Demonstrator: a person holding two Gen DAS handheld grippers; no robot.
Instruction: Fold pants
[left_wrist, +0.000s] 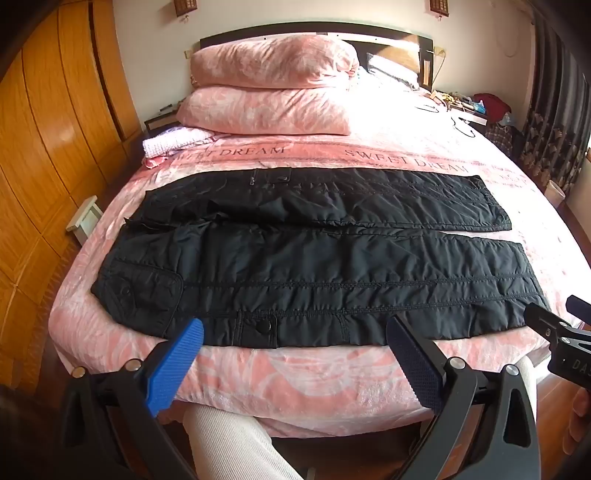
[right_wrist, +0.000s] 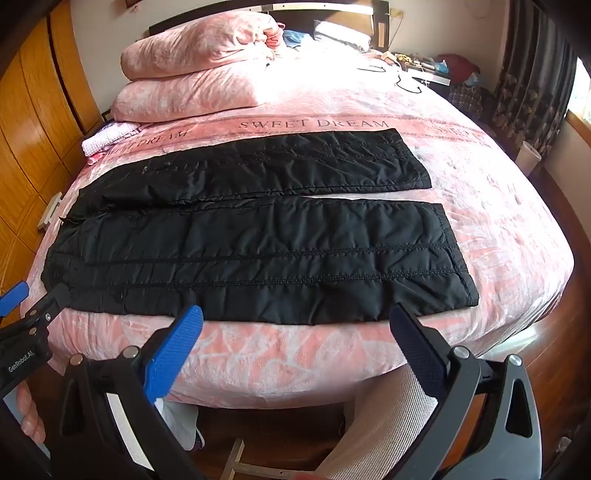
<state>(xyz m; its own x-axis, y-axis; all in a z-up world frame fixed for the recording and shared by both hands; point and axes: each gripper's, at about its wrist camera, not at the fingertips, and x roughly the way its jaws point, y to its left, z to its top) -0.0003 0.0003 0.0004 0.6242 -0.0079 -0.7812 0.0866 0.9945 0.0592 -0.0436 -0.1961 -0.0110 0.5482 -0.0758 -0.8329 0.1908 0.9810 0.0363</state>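
Note:
Black quilted pants (left_wrist: 314, 258) lie flat across the pink bed, waist to the left, both legs side by side running right; they also show in the right wrist view (right_wrist: 258, 251). My left gripper (left_wrist: 295, 328) is open and empty, its fingertips just above the pants' near edge by the waist and pocket. My right gripper (right_wrist: 295, 314) is open and empty over the near edge of the near leg, close to the cuff. The right gripper shows at the left wrist view's right edge (left_wrist: 561, 328), and the left gripper at the right wrist view's left edge (right_wrist: 26, 306).
The bed (left_wrist: 295, 380) has a pink cover with stacked pink pillows (left_wrist: 273, 88) at the headboard and a small folded cloth (left_wrist: 170, 142) at far left. Wooden wardrobe (left_wrist: 48, 140) stands left, a cluttered nightstand (left_wrist: 487, 107) and curtains right. The person's legs are below the bed edge.

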